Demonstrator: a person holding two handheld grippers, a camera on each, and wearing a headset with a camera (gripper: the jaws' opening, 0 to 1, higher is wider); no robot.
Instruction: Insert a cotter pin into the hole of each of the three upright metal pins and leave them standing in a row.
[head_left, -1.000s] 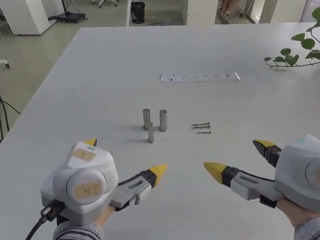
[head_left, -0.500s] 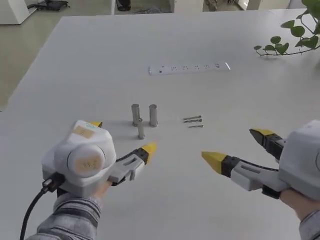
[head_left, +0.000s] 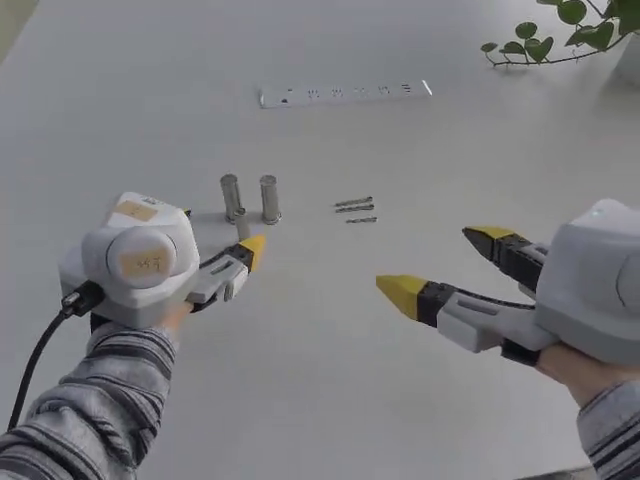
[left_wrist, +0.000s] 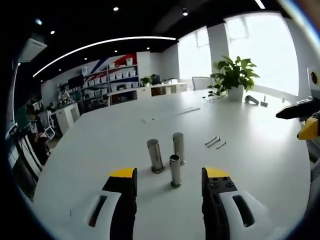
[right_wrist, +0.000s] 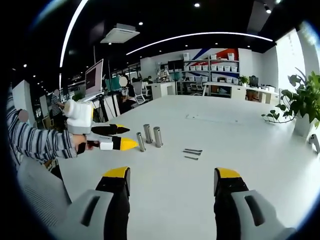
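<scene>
Three pins stood clustered mid-way across the table, with the cotters near them toward its right edge. Left gripper and right gripper both gaped, empty. The pins were judged rigid, slick and easily tipped, best grasped mid-shaft; the cotters light and thin, best pinched at the head

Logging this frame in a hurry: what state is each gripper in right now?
Left gripper: open, holding nothing.
Right gripper: open, holding nothing.

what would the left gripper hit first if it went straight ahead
Most likely the nearest upright metal pin, standing centred just ahead of the open left gripper; exact depth is unclear.
</scene>
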